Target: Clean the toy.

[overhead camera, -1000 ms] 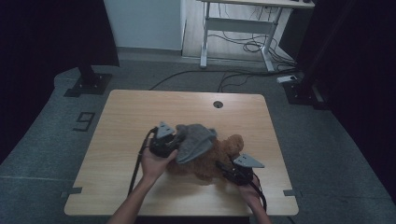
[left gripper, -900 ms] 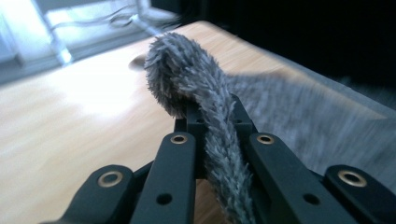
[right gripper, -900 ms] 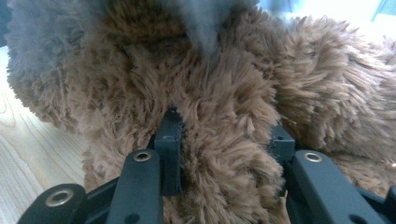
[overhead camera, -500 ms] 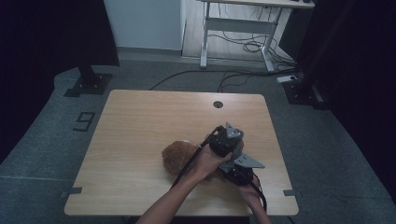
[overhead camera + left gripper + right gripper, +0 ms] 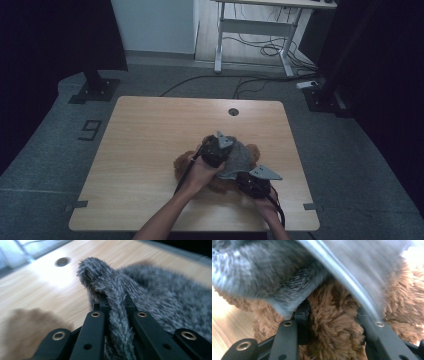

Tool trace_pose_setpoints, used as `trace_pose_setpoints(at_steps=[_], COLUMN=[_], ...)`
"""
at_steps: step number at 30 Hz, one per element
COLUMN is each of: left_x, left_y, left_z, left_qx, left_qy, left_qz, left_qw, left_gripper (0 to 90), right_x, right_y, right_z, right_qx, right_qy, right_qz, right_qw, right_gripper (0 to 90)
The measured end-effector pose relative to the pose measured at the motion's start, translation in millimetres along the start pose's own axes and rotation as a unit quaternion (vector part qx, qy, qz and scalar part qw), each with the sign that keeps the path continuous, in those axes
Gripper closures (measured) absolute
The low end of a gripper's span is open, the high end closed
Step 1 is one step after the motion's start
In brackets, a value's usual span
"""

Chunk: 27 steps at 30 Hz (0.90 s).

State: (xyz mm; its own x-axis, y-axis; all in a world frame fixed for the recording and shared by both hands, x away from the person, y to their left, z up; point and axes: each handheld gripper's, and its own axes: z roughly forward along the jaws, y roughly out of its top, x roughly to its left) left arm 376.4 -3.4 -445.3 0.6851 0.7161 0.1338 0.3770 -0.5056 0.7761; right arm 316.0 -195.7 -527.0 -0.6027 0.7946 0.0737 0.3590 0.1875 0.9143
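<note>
1. You had the fuzzy grey knitted cloth (image 5: pixel 117 302) pinched tight between the jaws of your left gripper (image 5: pixel 216 150); in the left gripper view a fold of it ran straight up between the two black jaws, which stood nearly together on it. That was a sound grip, well into the fabric rather than on its fringe.
2. Your right gripper (image 5: pixel 252 182) was clamped on a lump of the shaggy brown plush toy (image 5: pixel 332 322), jaws partly apart with brown fur packed between them. It anchored the toy near the front right of the pale wooden table (image 5: pixel 150 130).
3. The grey cloth lay draped over the toy's upper right part, with brown fur showing at its left and at the far right edge in the high view.
4. To do this step well, I judged you needed the anchoring hand steady while the other drew the cloth across, so that the toy did not slide with it.
5. You would have done best to pull level and low, keeping the fabric spread rather than bunched.
6. The risk, as I read it, was the cloth snagging on the right gripper's grey plate (image 5: pixel 265 172).
</note>
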Motion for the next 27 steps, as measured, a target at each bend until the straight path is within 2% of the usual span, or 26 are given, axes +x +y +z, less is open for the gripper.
trace_pose_setpoints(at_steps=[1, 2, 7, 12, 15, 17, 20, 23, 27], left_x=[5.2, 13.0, 40.0, 55.6, 63.9, 70.4, 78.9, 84.1, 86.8], left_y=[-6.8, -14.7, -36.4, -53.4, -63.3, -73.8, -96.2, -114.5, -122.0], left_z=[-3.9, -9.3, -32.7, -52.7, -61.6, -66.4, -69.1, -71.7, -68.4], left_qx=[0.001, -0.002, -0.031, -0.058, -0.059, -0.048, -0.042, -0.048, -0.059], left_qy=[0.009, 0.009, -0.007, 0.001, 0.013, 0.019, -0.004, -0.024, -0.046], left_qz=[-0.002, -0.013, -0.059, -0.083, -0.091, -0.095, -0.119, -0.142, -0.16], left_qw=[1.0, 0.9999, 0.9978, 0.9949, 0.994, 0.9942, 0.9919, 0.9883, 0.9843], left_gripper=[84.0, 84.0, 84.0, 83.9, 83.9, 83.9, 83.9, 84.0, 84.0], right_x=[0.0, -0.1, 1.2, 1.9, 1.8, 1.1, 0.7, 2.0, 2.8], right_y=[0.0, 0.0, 0.4, 0.2, 0.1, 0.0, -0.4, -0.2, -0.9], right_z=[0.3, 0.6, 1.5, 1.6, 1.8, 1.9, 2.1, 2.1, 3.8], right_qx=[-0.001, -0.001, -0.003, -0.003, -0.004, -0.004, -0.004, -0.002, -0.006], right_qy=[-0.001, -0.002, -0.005, -0.007, -0.007, -0.007, -0.005, -0.006, -0.009], right_qz=[-0.001, -0.001, -0.005, -0.005, -0.004, -0.002, -0.001, -0.002, -0.01], right_qw=[1.0, 1.0, 1.0, 1.0, 1.0, 1.0, 1.0, 1.0, 0.9999], right_gripper=[59.6, 59.6, 59.6, 59.5, 59.5, 59.5, 59.6, 59.7, 60.0])
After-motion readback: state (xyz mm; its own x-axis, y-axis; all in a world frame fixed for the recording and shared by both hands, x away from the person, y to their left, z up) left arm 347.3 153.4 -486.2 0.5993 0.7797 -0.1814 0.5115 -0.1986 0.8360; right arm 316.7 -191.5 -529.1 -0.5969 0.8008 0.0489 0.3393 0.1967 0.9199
